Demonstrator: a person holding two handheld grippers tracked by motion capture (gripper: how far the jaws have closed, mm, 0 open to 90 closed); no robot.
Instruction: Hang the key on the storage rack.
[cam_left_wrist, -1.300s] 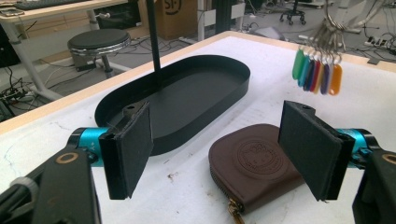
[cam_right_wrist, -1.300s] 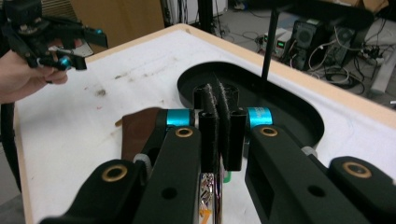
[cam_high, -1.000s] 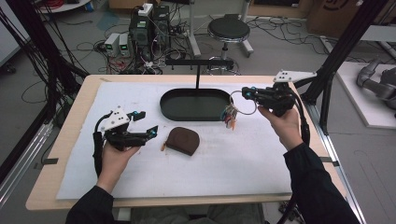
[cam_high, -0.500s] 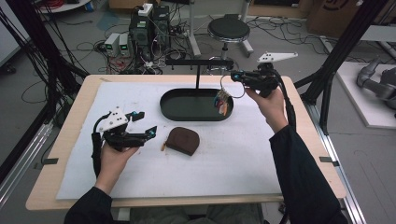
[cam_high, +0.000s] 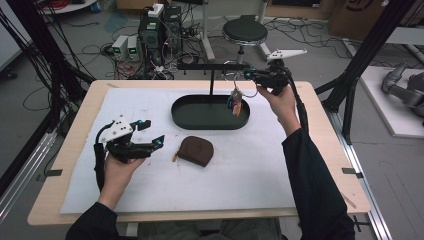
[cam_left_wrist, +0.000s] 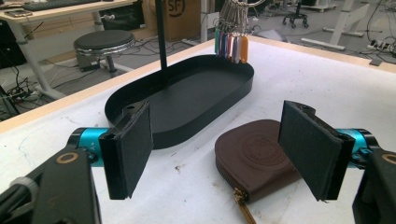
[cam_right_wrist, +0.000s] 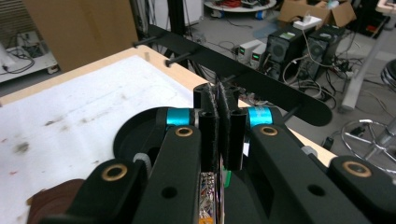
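Since a second ago, right gripper (cam_high: 251, 75) has carried the keys (cam_high: 236, 102) up to the rack (cam_high: 212, 66), its jaws clamped on the ring. Left gripper (cam_high: 150, 134) hovers wide open, empty, beside the pouch (cam_high: 195, 150) on the tabletop (cam_high: 260, 165). Hanging seems underway; next, thread the ring onto a peg, then release.

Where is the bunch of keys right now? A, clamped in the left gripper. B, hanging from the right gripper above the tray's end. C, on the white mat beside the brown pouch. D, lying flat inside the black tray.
B: the bunch of keys dangles from the right gripper over the end of the black tray, while the left gripper sits open near the brown pouch.
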